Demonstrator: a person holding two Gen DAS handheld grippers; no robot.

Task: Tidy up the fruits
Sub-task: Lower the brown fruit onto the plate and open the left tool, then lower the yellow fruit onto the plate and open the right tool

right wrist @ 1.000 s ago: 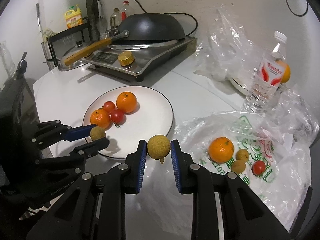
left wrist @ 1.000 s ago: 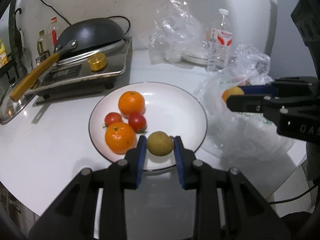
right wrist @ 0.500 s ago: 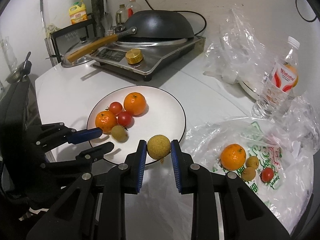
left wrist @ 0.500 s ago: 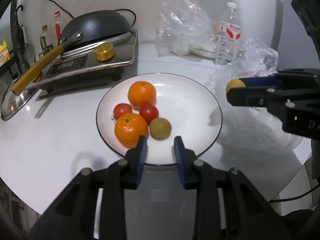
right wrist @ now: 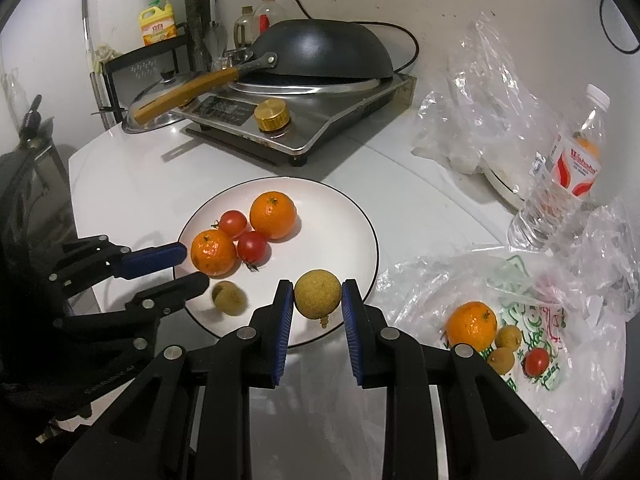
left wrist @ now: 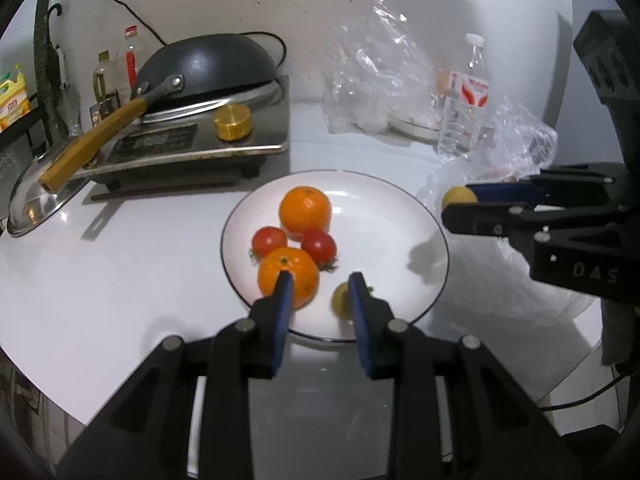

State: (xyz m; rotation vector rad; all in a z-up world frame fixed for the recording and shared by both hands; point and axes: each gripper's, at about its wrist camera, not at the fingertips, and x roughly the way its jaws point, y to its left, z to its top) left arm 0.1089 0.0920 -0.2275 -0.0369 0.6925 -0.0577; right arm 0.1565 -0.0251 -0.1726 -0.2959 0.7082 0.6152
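Note:
A white plate [left wrist: 380, 208] [right wrist: 332, 224] holds two oranges [left wrist: 305, 209], two tomatoes [left wrist: 269, 240] and one small brown longan [left wrist: 340, 300] [right wrist: 228, 298]. My left gripper [left wrist: 320, 278] [right wrist: 194, 265] hovers at the plate's near edge, open a little, with nothing between its fingers. The loose longan lies just beside its right finger. My right gripper [right wrist: 316, 286] [left wrist: 456, 202] is shut on a second longan [right wrist: 318, 294], held above the plate's right rim.
A clear plastic bag [right wrist: 560, 380] at right holds an orange [right wrist: 472, 324], two longans and a tomato [right wrist: 537, 361]. Behind the plate are a stove with an upturned wok [right wrist: 320, 50], a water bottle [right wrist: 560, 192] and crumpled plastic [left wrist: 372, 80].
My left gripper let go of its longan, which now rests on the plate beside the right finger. The right gripper keeps its longan and has hardly moved.

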